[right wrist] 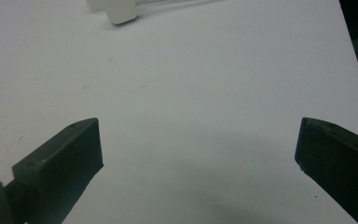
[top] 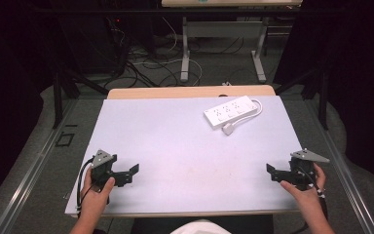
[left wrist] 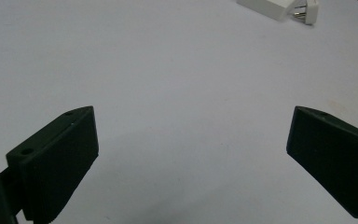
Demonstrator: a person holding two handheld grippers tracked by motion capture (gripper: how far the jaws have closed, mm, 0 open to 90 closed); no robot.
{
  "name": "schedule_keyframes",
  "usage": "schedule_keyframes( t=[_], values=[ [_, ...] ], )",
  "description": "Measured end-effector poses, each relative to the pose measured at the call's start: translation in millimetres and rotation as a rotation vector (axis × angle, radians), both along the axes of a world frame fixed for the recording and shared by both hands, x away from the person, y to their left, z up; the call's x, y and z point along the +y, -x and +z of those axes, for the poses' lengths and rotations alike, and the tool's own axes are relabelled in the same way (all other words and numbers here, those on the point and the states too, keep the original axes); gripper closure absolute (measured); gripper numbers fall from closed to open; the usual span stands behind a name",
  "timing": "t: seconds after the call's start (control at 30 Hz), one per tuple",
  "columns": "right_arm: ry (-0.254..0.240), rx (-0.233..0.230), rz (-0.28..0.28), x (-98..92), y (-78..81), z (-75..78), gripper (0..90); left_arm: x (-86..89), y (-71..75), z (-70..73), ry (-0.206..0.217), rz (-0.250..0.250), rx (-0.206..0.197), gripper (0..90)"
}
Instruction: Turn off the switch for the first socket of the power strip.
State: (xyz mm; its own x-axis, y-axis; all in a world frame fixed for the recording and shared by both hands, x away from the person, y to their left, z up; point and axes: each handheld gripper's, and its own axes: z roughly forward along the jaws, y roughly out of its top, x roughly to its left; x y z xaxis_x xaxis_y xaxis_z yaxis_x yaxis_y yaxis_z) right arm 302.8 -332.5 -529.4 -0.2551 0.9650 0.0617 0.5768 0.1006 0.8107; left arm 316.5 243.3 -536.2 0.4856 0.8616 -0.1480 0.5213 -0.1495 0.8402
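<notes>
White table, bare but for the power strip at 1 o'clock: rigid, light, slick plastic; grip it across the short sides. Its plug and cord flop loose. Your left gripper and right gripper gape wide, empty.

Dim surroundings, evenly lit table, soft blur.

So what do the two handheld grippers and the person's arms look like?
Both the left gripper and right gripper are black, with blocky wedge-shaped jaws, a grey three-cornered plate on top, and a black cable trailing back. The forearms are bare, no sleeves visible.
</notes>
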Motion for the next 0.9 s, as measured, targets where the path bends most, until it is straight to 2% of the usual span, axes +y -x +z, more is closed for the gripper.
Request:
schedule_keyframes(
  t=[0.2, 0.43, 0.77, 0.9],
  values=[
    [0.015, -0.022, -0.002, 6.3, -1.0, 7.1, 0.3, -1.7, -0.1, -1.4, -0.021, -0.004, -0.016, 2.2],
    [0.025, -0.056, 0.013, 10.9, -2.7, 18.3, 1.6, -0.8, 1.7, -2.2, -0.027, -0.012, -0.002, 2.5],
    [0.048, -0.072, 0.035, 17.0, -8.5, 30.1, 3.7, -0.5, 4.3, -2.5, -0.038, -0.007, -0.005, 2.9],
    [0.053, -0.064, 0.047, 17.6, -10.7, 34.4, 4.9, 0.5, 5.0, -2.6, -0.039, -0.001, -0.005, 3.1]
  ],
)
